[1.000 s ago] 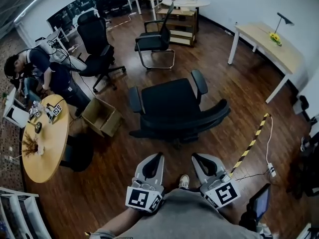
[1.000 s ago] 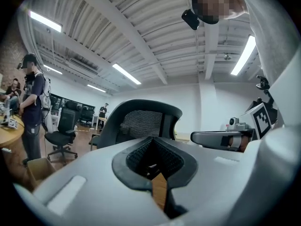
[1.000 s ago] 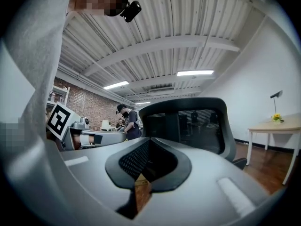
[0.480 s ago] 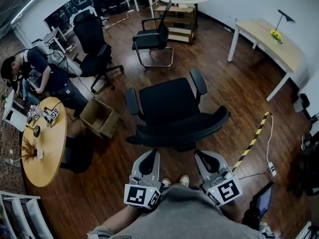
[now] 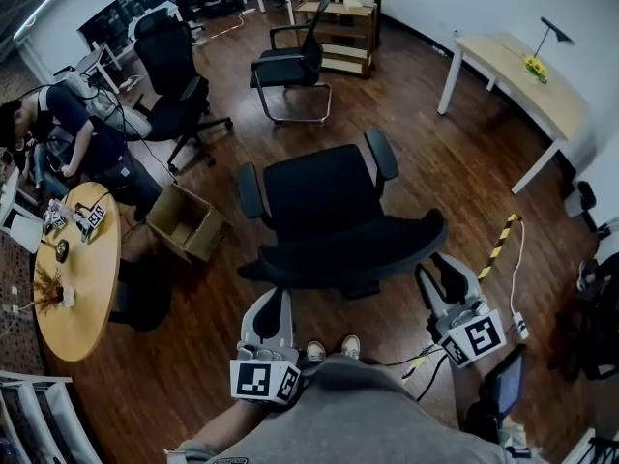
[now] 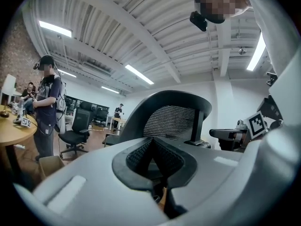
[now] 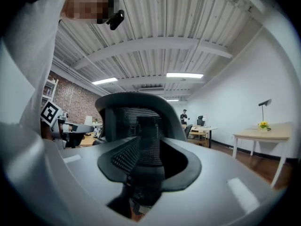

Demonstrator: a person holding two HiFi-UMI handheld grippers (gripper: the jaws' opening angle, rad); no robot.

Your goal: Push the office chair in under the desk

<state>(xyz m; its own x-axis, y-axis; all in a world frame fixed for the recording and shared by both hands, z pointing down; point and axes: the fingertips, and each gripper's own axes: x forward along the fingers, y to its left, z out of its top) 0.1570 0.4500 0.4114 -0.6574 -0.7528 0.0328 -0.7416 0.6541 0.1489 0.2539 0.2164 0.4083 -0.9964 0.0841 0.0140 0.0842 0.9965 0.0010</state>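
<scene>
The black office chair point(image 5: 324, 196) stands mid-floor, its curved backrest point(image 5: 353, 252) turned toward me. A light wooden desk point(image 5: 517, 85) stands at the far right wall, well apart from the chair. My left gripper point(image 5: 275, 296) is shut and empty, just behind the backrest's left part; the mesh backrest point(image 6: 171, 119) rises beyond its jaws. My right gripper point(image 5: 440, 271) is off the backrest's right end. Its jaws are opening with nothing between them, and the backrest point(image 7: 136, 119) shows past them.
A cardboard box point(image 5: 189, 222) lies left of the chair, beside a round wooden table point(image 5: 82, 278) and a person point(image 5: 82, 143). Two more chairs point(image 5: 174, 80) point(image 5: 290, 66) and a shelf point(image 5: 343, 32) stand farther back. A yellow-black cable cover point(image 5: 501, 235) and loose cables lie at the right.
My right gripper has swung out to the right of the backrest and its jaws have parted. The left gripper has dropped slightly lower in view and stays shut. The chair looks closer.
</scene>
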